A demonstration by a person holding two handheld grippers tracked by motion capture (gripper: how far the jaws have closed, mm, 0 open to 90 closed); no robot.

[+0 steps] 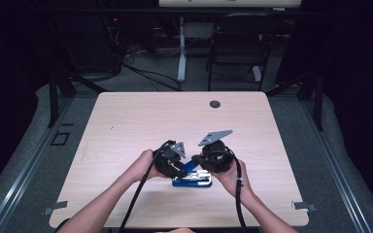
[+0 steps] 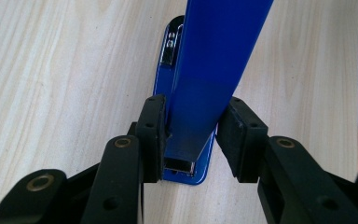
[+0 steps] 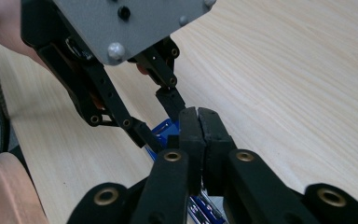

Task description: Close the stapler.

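We see our two hands low on the table (image 1: 126, 121), near its front edge, with the stapler (image 1: 192, 180) between them at about 6 o'clock from the table's centre. Bare wood opens all around from 9 through 12 to 3 o'clock; toward 12 o'clock, near the far edge, sits a small dark disc (image 1: 215, 104).

The left gripper (image 1: 180, 171) is clamped on the stapler's raised blue arm: in the left gripper view its pads (image 2: 151, 135) press both sides of that arm (image 2: 209, 70), which tilts up off the base (image 2: 164, 79) lying flat on the wood. The right gripper (image 3: 199, 122) has its jaws together, pad against pad, tips just above the stapler (image 3: 165, 133).

The left gripper view alone gives us the chrome plate at the base's far end. The right gripper view gives us the left gripper (image 3: 161, 126) from outside, with its grey plate.

From the high view the jaws blur into one dark mass. We cannot tell whether the right tips touch the stapler.
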